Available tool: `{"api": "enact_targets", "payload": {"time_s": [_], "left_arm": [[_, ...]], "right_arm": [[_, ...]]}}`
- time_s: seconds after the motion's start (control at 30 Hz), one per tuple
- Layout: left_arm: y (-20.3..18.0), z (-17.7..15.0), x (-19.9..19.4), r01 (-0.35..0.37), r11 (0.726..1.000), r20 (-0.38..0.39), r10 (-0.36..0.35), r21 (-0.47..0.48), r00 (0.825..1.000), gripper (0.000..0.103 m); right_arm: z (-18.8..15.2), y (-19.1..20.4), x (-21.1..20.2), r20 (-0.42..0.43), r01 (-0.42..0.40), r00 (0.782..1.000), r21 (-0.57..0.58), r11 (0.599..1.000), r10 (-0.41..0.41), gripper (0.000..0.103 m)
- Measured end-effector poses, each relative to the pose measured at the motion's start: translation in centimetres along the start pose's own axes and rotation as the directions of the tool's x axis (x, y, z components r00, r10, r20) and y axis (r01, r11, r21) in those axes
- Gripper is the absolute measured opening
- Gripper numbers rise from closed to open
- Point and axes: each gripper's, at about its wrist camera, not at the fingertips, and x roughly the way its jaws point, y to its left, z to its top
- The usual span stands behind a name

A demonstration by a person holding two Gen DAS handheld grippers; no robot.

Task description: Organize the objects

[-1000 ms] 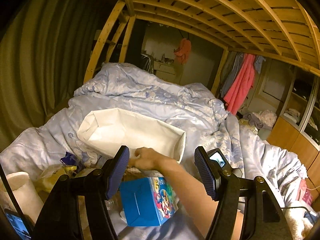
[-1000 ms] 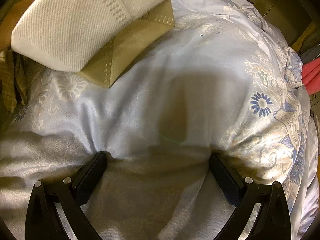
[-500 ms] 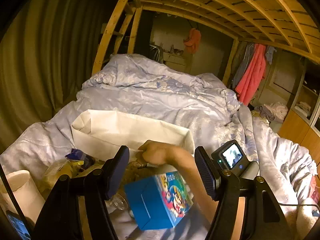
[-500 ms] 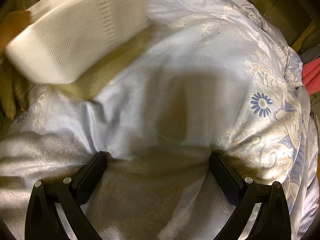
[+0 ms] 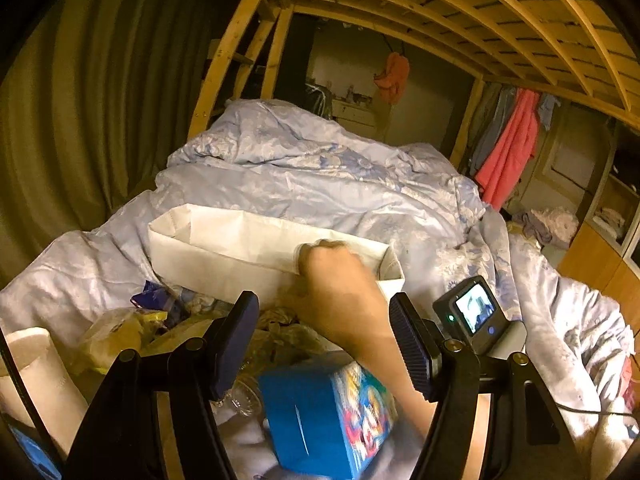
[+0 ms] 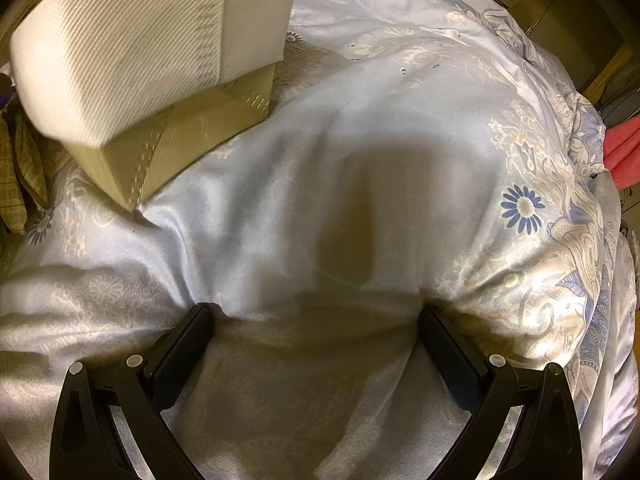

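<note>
a: left claw (image 5: pixel 322 340) up over the bed, jaws standing wide, nothing pinched between them. one bare hand (image 5: pixel 334 276) reaches through the gap and grips the near rim of the one white fabric bin (image 5: pixel 224 240) sitting on the blue flowered quilt (image 5: pixel 320 184).

b: count the clutter for me.

a: just below the claw, one blue carton (image 5: pixel 320 416) with cartoon print, tilted. one clear glass jar (image 5: pixel 240 396) beside it, partly hidden behind the finger. one white paper roll (image 5: pixel 36 372) at the far left, one yellow packet (image 5: pixel 116 332), one purple wrapper (image 5: pixel 154 300) near the bin's left end. there's crumpled stuff under the hand i can't sort out.

b: and the other claw?

a: right claw (image 6: pixel 316 344) lies tips-down on the quilt (image 6: pixel 360 152), jaws spread wide, gripping nothing, only cloth bulging between them. the left view shows one small screen (image 5: pixel 476 312) on its back. the bin's corner (image 6: pixel 132 64) shows upper left in its view, blurred, near the claw but apart from it.

b: background?

a: one pink garment (image 5: pixel 508 152) hanging right, one orange one (image 5: pixel 394 76) farther back, wooden slats (image 5: pixel 460 8) overhead.
</note>
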Motion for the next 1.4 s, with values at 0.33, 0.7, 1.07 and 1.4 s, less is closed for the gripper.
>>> {"api": "enact_targets", "payload": {"time_s": [0.33,0.7,1.07,1.4], "left_arm": [[0.4,-0.8,0.6,-0.062,0.997,0.023,0.061,0.049,0.998,0.066],[-1.7,-2.1,1.5,-0.064,0.988,-0.022,0.068,0.137,0.997,0.064],[-2.9,-4.3,5.2,-0.158,0.965,-0.122,0.185,0.209,0.975,0.055],[-3.9,-5.6,6.3,-0.156,0.951,-0.166,0.205,0.267,0.965,0.068]], "right_arm": [[-0.1,1.0,-0.3,0.016,0.005,1.000,-0.002,1.000,-0.005,0.103],[0.0,1.5,-0.6,0.012,0.006,1.000,-0.002,1.000,-0.006,0.103],[-1.4,2.1,-1.1,0.016,-0.001,1.000,0.004,1.000,0.001,0.103],[-2.5,2.8,-1.7,0.015,-0.010,1.000,0.010,1.000,0.010,0.103]]}}
